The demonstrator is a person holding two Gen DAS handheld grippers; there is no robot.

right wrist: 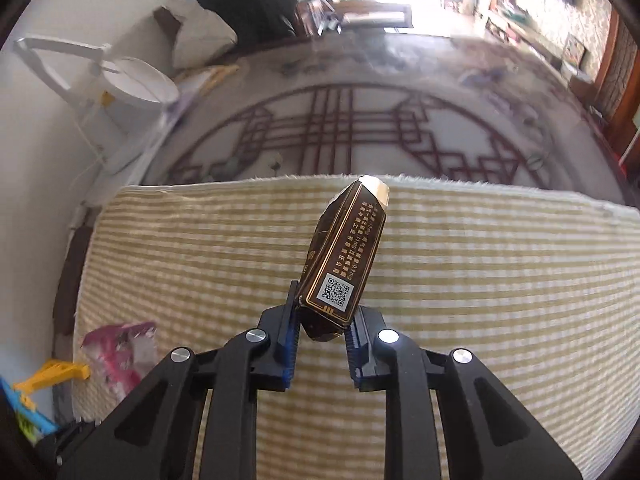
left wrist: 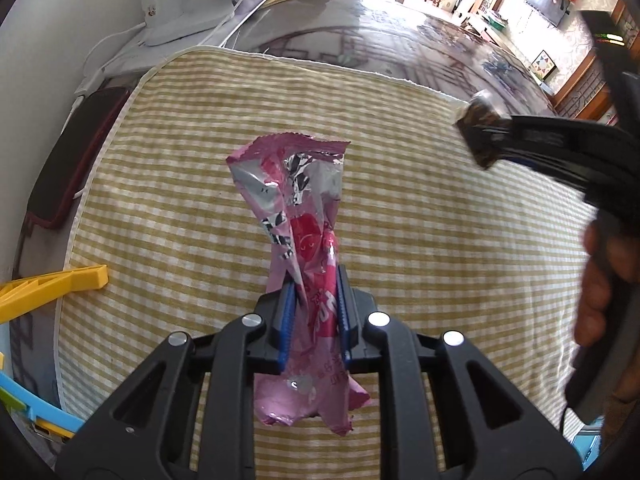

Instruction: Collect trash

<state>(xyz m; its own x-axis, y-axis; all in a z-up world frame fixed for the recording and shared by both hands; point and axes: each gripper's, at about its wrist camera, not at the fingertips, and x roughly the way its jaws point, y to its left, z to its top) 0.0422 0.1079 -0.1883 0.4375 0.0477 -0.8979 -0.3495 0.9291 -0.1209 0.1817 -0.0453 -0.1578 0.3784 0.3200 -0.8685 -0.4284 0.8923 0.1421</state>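
Note:
My left gripper (left wrist: 316,292) is shut on a crumpled pink snack wrapper (left wrist: 298,208), which sticks up above the yellow-and-white checked mat (left wrist: 420,208). In the right wrist view my right gripper (right wrist: 324,320) is shut on the lower end of a dark brown cigarette pack (right wrist: 346,256) with gold print and a QR code, held tilted over the mat (right wrist: 500,280). That pack (left wrist: 478,128) and the right gripper (left wrist: 486,136) also show at the upper right of the left wrist view, with a person's hand (left wrist: 600,280) behind them. The pink wrapper (right wrist: 120,350) appears at the lower left of the right wrist view.
The mat lies on a patterned table top (right wrist: 360,128). A white lamp (right wrist: 132,88) and cables stand at the back left beside the wall. A dark red-edged pad (left wrist: 76,152) lies left of the mat. Yellow plastic (left wrist: 52,284) and blue plastic (left wrist: 44,404) pieces sit at the lower left.

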